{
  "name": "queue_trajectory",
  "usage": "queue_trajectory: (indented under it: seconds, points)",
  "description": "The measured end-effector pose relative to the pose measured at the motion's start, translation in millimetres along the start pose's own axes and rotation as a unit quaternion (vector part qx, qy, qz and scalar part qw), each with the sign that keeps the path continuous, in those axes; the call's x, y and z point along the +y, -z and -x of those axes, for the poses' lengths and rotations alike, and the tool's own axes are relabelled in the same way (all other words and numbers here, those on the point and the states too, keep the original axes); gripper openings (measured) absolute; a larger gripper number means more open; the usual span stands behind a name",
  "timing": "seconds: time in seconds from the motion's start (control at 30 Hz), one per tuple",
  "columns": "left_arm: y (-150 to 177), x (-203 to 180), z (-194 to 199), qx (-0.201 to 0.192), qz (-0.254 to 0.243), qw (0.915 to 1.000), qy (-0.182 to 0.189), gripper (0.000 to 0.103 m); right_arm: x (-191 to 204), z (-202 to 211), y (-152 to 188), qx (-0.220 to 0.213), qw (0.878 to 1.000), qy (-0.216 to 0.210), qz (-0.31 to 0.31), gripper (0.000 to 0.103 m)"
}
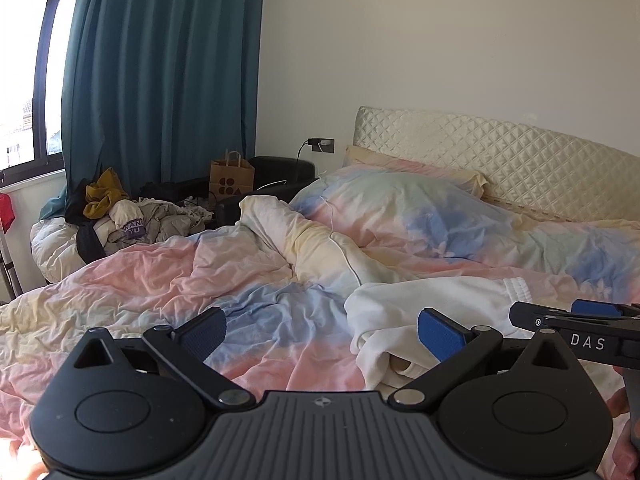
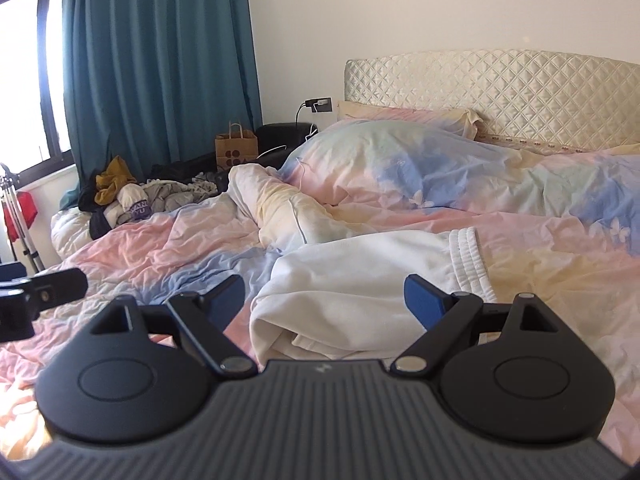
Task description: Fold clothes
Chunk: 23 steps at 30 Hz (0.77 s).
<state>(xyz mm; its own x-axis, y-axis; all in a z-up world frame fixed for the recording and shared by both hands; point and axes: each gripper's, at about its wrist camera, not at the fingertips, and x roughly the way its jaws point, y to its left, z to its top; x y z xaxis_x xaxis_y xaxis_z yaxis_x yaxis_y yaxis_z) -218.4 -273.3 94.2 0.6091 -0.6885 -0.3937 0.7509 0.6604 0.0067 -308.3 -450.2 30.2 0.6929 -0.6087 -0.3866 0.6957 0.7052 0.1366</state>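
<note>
A white garment (image 1: 424, 300) with a ribbed waistband lies crumpled on the pastel duvet; it also shows in the right wrist view (image 2: 360, 276). My left gripper (image 1: 322, 330) is open and empty, just left of the garment's near edge, its right pad (image 1: 438, 332) over the cloth. My right gripper (image 2: 324, 298) is open and empty, hovering over the garment's near folded edge. The right gripper's body (image 1: 580, 324) shows at the right of the left wrist view; the left gripper's body (image 2: 36, 292) shows at the left of the right wrist view.
The bed has a pastel duvet (image 1: 180, 272), a pillow (image 2: 400, 152) and a quilted headboard (image 2: 500, 92). A pile of clothes (image 1: 132, 216) lies at the bed's far left corner. A paper bag (image 1: 231, 178), teal curtain (image 1: 160, 72) and window (image 1: 24, 80) stand beyond.
</note>
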Motion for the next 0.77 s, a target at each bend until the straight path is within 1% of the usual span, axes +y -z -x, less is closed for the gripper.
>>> queue_trajectory:
  seconds: [0.17, 0.33, 0.77]
  points:
    - [-0.5, 3.7, -2.1, 0.004, 0.005, 1.0, -0.001, 0.103, 2.2, -2.0, 1.0, 0.005, 1.0, 0.002, 0.003, 0.088]
    - [0.6, 1.5, -4.2, 0.007, -0.001, 1.0, -0.006, 0.103, 1.9, -2.4, 0.9, 0.006, 1.0, 0.01, 0.006, 0.088]
    - [2.6, 0.5, -9.1, 0.014, -0.001, 0.9999, -0.004, 0.103, 4.6, -5.1, 5.0, 0.018, 0.999, 0.032, 0.02, 0.088]
